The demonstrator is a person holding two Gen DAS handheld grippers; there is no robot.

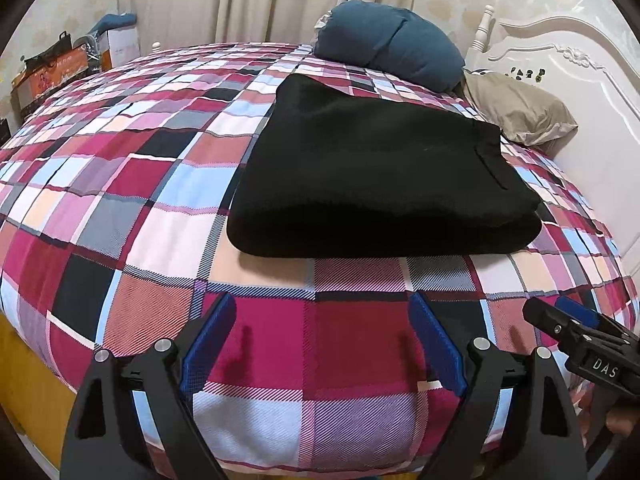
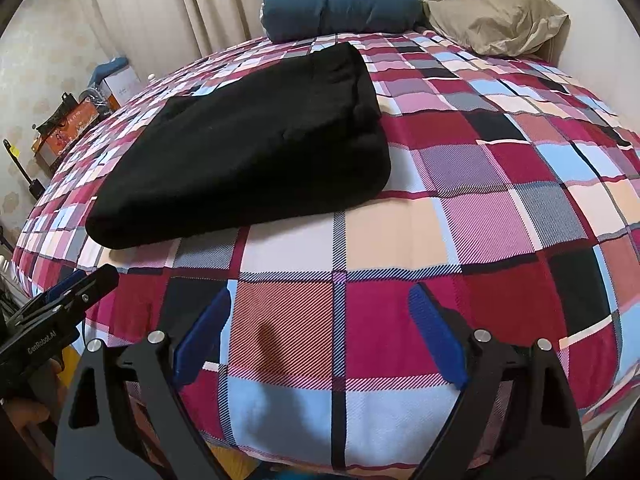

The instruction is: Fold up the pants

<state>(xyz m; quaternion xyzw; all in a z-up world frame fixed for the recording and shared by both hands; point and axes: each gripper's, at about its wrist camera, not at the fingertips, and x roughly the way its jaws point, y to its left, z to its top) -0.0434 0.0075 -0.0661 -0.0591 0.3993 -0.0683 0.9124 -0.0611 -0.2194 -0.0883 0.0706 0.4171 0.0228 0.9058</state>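
Observation:
The black pants (image 1: pixel 372 172) lie folded in a thick flat bundle on the plaid bedspread (image 1: pixel 132 208); they also show in the right wrist view (image 2: pixel 248 152). My left gripper (image 1: pixel 322 308) is open and empty, hovering over the bedspread just short of the bundle's near folded edge. My right gripper (image 2: pixel 320 300) is open and empty, over the bedspread to the right of the bundle. The right gripper also shows at the left wrist view's right edge (image 1: pixel 560 312), and the left gripper shows at the right wrist view's left edge (image 2: pixel 88 284).
A blue pillow (image 1: pixel 388 44) and a beige pillow (image 1: pixel 520 108) lie at the head of the bed by the white headboard (image 1: pixel 568 60). Curtains (image 1: pixel 280 0) hang behind. Boxes and bags (image 1: pixel 60 68) stand beyond the far side of the bed.

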